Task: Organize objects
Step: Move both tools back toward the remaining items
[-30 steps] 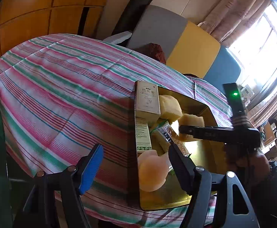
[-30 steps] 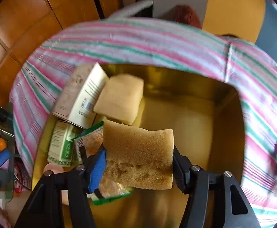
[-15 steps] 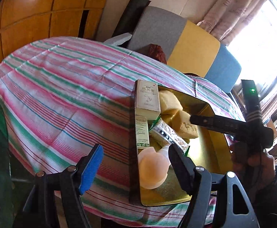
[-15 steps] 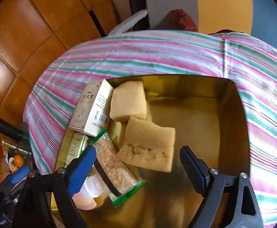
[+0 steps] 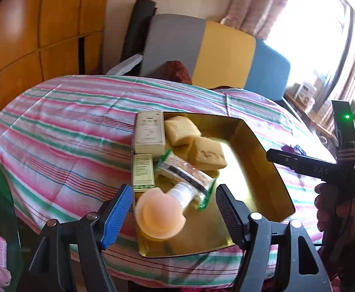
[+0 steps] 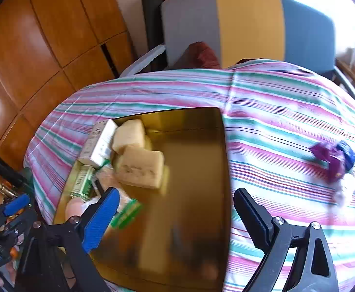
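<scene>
Gold metal tray (image 6: 222, 146) near corner blurred | two porous sponges (image 6: 141, 169) inside, snack packet (image 5: 184, 174) half-hidden | left gripper (image 5: 175, 211), right gripper (image 6: 175, 216): jaws spread, empty

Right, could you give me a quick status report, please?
Left hand-held gripper open, empty. Right hand-held gripper open, empty. Sponge lying in gold tin. Purple toy on tablecloth, outside tin.
</scene>
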{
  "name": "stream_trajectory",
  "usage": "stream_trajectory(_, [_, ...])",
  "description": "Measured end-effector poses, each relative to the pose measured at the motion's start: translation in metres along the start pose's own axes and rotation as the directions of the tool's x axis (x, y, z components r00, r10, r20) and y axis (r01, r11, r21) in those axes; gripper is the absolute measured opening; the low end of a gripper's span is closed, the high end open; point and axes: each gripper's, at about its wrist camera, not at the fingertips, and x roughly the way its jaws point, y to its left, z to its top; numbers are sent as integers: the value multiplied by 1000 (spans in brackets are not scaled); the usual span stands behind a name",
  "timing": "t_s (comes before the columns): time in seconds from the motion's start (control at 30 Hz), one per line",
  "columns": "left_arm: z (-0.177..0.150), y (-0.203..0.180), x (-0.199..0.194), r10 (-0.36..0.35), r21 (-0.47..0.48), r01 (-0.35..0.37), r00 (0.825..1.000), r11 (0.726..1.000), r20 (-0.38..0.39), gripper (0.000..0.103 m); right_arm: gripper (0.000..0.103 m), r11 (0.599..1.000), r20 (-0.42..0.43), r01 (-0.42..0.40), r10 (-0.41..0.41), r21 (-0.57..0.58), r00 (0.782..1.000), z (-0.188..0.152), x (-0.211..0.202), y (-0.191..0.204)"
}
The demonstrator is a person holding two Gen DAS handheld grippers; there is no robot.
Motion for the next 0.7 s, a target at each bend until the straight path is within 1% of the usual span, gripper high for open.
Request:
stream_trajectory(0.13, [-1, -15, 0, -10, 38, 11, 1000, 999, -8, 71, 97, 999, 27, 36, -37, 36, 999, -8, -15, -25])
stream_trajectory(0.27, [-3, -27, 1, -21, 65, 22, 1000, 998, -20, 71, 98, 993, 49, 69, -74, 95, 996, -16, -30, -57])
stream_trajectory(0.47, [-7, -42, 6, -34, 87, 38, 998, 995, -51, 71, 98, 969, 60, 139, -154, 206, 986, -26, -51, -114])
stream_trajectory(0.57, [-8, -46, 10, -33, 88, 39, 997, 995, -66, 71, 98, 952, 59, 187, -207, 242, 977, -29, -61, -142])
stream_trajectory(0.7, [-9, -52, 15, -58, 91, 67, 994, 994, -98, 71, 99, 920, 60, 275, -303, 280, 951, -29, -80, -187])
